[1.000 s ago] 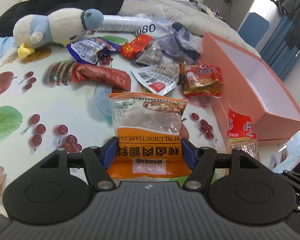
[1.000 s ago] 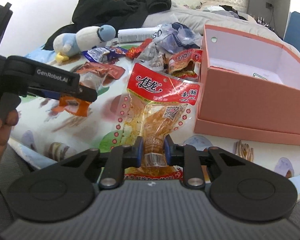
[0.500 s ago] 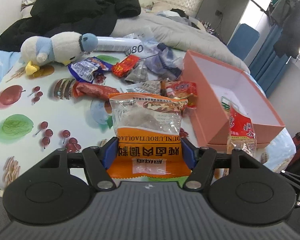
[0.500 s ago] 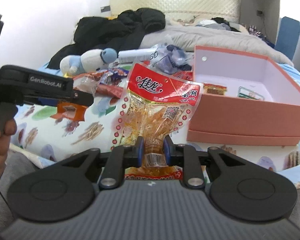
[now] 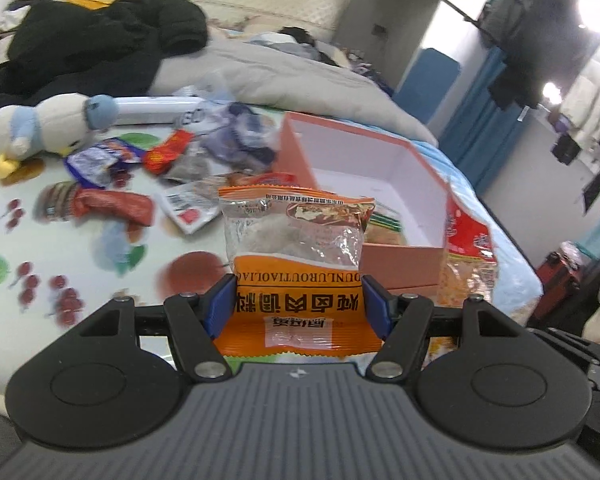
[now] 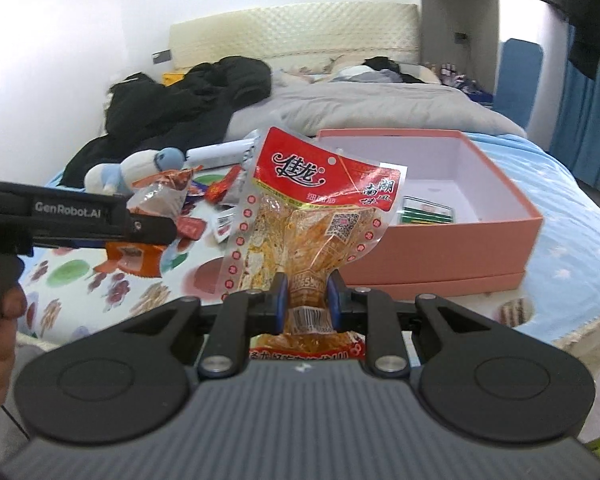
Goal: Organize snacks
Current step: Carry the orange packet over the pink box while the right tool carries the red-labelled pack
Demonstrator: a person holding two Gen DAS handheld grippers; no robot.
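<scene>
Bedroom clutter frames it all: a fruit-print sheet (image 5: 100, 256) on the bed carries loose snacks (image 5: 112, 204), a plush penguin (image 5: 48, 124) and an open pink box (image 5: 400, 264), with a black coat (image 5: 100, 48) and grey duvet (image 5: 280, 76) behind. The left gripper (image 5: 298, 306) is clamped on an orange packet (image 5: 296, 248), the right gripper (image 6: 304, 300) on a red-topped packet (image 6: 312, 208). Since the earlier frame both packets have risen off the sheet towards the box.

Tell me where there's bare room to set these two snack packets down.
Most of the pink box's white floor is bare; only a green packet lies near its front-left corner. The fruit-print cloth nearest the camera, left of the box, is open too. It's crowded between the plush penguin and the box, where wrappers pile up.
</scene>
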